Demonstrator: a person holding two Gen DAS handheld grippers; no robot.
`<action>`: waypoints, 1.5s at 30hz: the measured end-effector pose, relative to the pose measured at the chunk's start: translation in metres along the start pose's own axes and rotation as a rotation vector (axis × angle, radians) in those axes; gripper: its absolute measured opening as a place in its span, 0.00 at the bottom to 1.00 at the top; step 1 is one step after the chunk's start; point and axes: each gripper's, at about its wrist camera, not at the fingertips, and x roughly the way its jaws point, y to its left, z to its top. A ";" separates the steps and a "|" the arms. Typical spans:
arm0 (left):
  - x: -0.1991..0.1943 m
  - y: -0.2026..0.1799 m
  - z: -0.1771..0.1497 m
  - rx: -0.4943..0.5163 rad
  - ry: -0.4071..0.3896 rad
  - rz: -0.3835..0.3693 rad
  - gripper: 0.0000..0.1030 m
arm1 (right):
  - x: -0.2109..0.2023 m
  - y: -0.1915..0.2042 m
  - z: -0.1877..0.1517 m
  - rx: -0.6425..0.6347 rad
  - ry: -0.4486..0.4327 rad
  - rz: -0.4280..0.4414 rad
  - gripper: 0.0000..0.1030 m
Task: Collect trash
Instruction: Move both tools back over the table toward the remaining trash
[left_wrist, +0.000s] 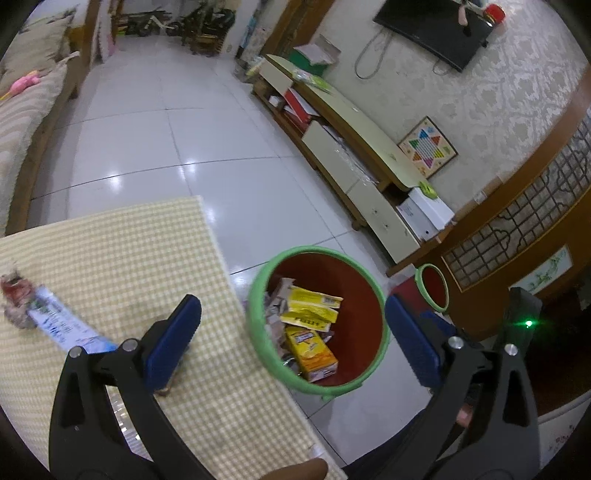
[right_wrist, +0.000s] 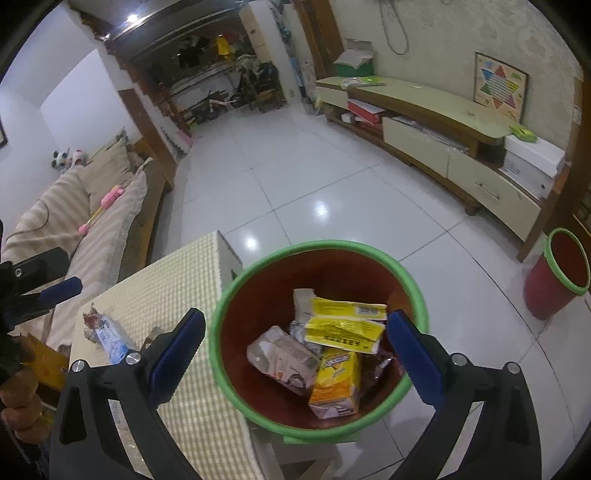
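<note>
Left gripper (left_wrist: 293, 334) and right gripper (right_wrist: 295, 349) both with jaws wide apart and holding nothing, red green-rimmed bin (right_wrist: 415, 295) below holding yellow cartons (right_wrist: 334, 382), crumpled wrapper (left_wrist: 55, 323) on the checked table (left_wrist: 122, 240), second bin (right_wrist: 554, 275) farther off on the floor.

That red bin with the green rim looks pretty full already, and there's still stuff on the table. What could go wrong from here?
1. The red bin stands right at the table edge, so a swinging gripper might knock it.
2. The blue wrapper on the table lies flat, so the left gripper, open and empty, may slip off it.
3. The yellow carton stands on end; more trash could pile unevenly.
</note>
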 end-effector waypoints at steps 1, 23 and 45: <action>-0.007 0.007 -0.003 -0.012 -0.006 0.009 0.95 | 0.001 0.004 0.000 -0.010 0.001 0.004 0.93; -0.096 0.132 -0.071 -0.166 -0.094 0.238 0.95 | 0.015 0.099 -0.035 -0.134 0.077 0.129 0.93; -0.118 0.248 -0.093 -0.346 -0.107 0.300 0.95 | 0.077 0.174 -0.073 -0.175 0.272 0.150 0.93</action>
